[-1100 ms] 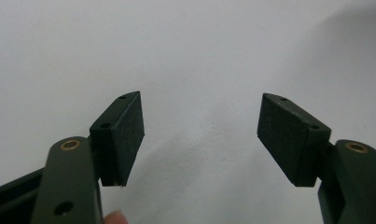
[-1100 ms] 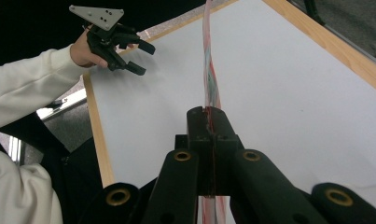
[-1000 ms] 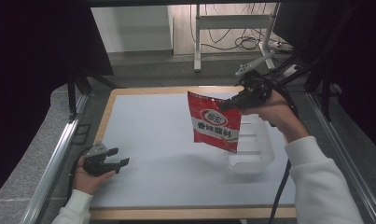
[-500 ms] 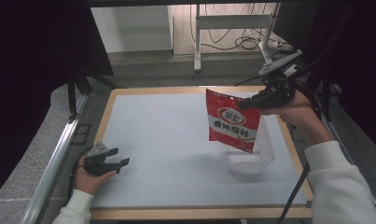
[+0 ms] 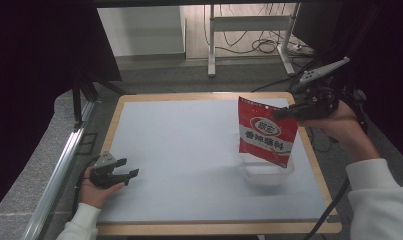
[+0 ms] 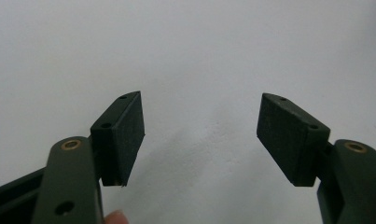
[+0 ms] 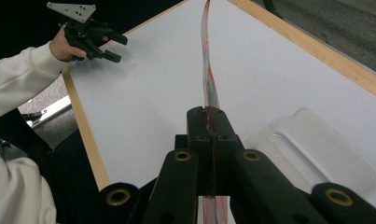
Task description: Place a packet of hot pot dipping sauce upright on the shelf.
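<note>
"What lies beyond the worktop (image 5: 179,145)?"

"Its pale sheet has a wooden edge. Behind it stands a white metal stand (image 5: 249,22) with black cables (image 5: 261,46) coiled on the floor (image 5: 189,80), and a metal rail (image 5: 59,170) runs along the left."

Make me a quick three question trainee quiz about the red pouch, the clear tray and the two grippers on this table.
1. True or false: the right gripper is shut on the red pouch.
2. What lies on the table beneath the hanging pouch? A) clear plastic tray B) metal bowl C) cardboard box
3. Fill in: the left gripper has its jaws ____ with nothing between them.

Key:
1. true: its jaws pinch the pouch's top edge.
2. A: the clear plastic tray.
3. open
</note>
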Demonstrator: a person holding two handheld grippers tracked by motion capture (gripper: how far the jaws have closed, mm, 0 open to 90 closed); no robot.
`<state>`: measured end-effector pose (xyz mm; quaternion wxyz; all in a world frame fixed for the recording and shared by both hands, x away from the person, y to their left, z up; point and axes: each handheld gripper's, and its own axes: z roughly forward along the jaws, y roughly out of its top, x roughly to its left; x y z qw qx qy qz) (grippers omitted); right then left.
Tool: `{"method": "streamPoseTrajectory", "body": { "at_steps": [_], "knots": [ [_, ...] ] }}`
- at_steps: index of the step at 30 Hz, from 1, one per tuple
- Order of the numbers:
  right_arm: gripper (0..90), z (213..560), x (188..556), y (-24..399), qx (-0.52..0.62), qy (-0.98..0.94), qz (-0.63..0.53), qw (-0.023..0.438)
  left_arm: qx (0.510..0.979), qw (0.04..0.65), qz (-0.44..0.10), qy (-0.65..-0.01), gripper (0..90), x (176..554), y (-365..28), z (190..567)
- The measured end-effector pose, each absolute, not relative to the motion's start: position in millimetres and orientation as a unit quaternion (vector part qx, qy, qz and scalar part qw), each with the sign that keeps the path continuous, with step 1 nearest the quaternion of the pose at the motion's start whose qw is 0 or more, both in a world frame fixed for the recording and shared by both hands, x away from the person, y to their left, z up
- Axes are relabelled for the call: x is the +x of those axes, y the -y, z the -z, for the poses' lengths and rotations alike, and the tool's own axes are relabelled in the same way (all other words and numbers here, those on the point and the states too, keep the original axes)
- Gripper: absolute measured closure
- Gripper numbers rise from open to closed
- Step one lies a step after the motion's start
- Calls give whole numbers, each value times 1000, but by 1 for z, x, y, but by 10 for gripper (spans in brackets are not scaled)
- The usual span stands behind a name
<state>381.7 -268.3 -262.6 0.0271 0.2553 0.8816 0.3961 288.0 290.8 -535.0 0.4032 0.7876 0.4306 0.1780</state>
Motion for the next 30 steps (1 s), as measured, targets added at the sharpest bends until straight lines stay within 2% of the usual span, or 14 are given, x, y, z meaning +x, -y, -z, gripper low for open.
{"method": "streamPoseTrajectory", "body": {
  "at_steps": [10, 30],
  "knots": [
    [889, 271, 383, 283, 263, -879, -397, 27, 789, 401, -178, -430, 314, 288, -290, 536],
    [886, 329, 402, 308, 316, -863, -394, -5, 793, 396, -177, -427, 314, 289, -289, 538]
  ]
}}
